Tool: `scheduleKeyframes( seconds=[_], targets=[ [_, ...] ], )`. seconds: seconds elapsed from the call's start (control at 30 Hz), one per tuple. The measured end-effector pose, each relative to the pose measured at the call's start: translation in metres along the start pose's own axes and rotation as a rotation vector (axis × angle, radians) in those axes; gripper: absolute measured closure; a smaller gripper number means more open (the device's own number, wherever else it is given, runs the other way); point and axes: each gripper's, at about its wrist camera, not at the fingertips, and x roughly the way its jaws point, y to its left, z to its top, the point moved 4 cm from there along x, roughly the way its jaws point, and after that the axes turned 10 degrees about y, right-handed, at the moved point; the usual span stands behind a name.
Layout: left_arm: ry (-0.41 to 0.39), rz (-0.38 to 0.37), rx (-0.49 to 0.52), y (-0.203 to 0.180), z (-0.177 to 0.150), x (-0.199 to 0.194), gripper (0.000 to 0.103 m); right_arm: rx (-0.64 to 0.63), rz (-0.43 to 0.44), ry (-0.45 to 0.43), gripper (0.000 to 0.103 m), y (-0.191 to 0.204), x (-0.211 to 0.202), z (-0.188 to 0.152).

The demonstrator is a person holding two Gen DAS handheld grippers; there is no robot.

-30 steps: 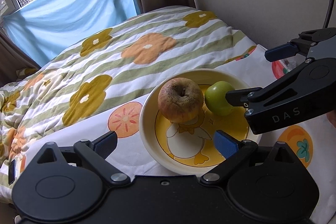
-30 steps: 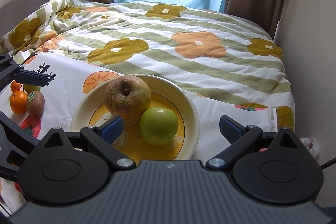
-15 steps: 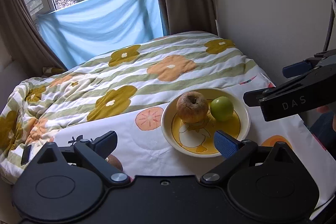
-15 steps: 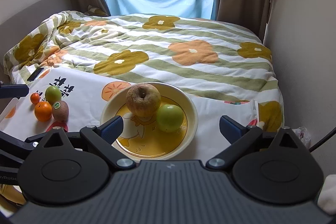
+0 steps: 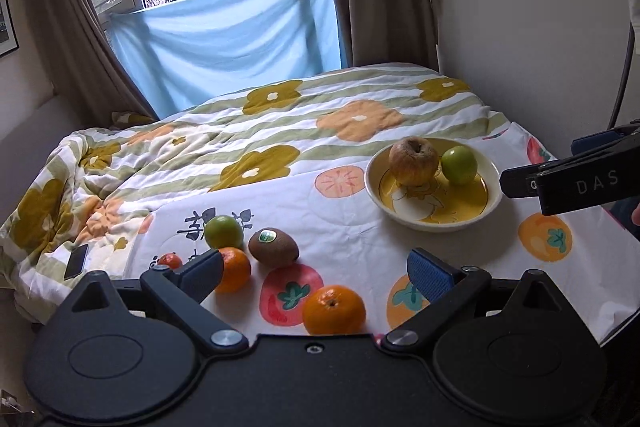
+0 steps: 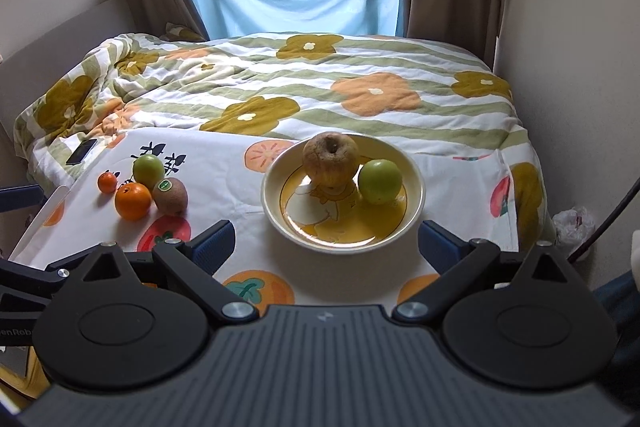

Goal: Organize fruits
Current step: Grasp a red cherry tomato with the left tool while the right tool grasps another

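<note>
Both fingers of the left claw (image 5: 314,277) stand wide apart with nothing between them, hovering low over the near edge of the fruit-print cloth (image 5: 352,227) spread on the bed. From the left wrist view, a large orange (image 5: 333,310) lies just in front of the gap between the fingers, apart from the rest, so it looks the easiest next pick. Further off to the left sits a small cluster: a kiwi with a sticker (image 5: 274,247), a second orange (image 5: 234,269) partly hidden behind the left finger, a green apple (image 5: 223,231) and a tiny tangerine (image 5: 170,261). They touch or nearly touch one another, which I'd guess is why none has rolled on the soft bedding. The yellow bowl (image 5: 494,183) stands well to the right, already holding a brownish apple (image 5: 413,161) and a green fruit (image 5: 459,165) side by side. The right claw (image 5: 520,183) reaches in from the right edge, near the bowl's rim, but its fingertips are too little seen here to judge.

From the right wrist view, the right claw (image 6: 326,243) is spread wide and empty, held back over the cloth with the bowl (image 6: 418,187) centred just ahead of it. The brown apple (image 6: 330,159) leans against the green one (image 6: 379,181), with free floor left at the front of the bowl for more fruit. The loose group (image 6: 148,189) waits well off to the left, on the left claw's side, and a dark phone (image 6: 81,151) lies on the quilt beyond it.
</note>
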Motion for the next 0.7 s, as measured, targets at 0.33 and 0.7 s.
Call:
scheduleKeyframes(
  seconds=[0.33,0.7],
  targets=[
    [0.045,0.001,0.03,0.053,-0.053,0.023,0.003,0.036,0.012,0.003,0.0,0.059,0.018,-0.046],
    [0.083,-0.031,0.07,0.083,-0.086,0.059,0.005,0.019,0.031,0.044,0.0,0.121,0.059,-0.077]
  ],
)
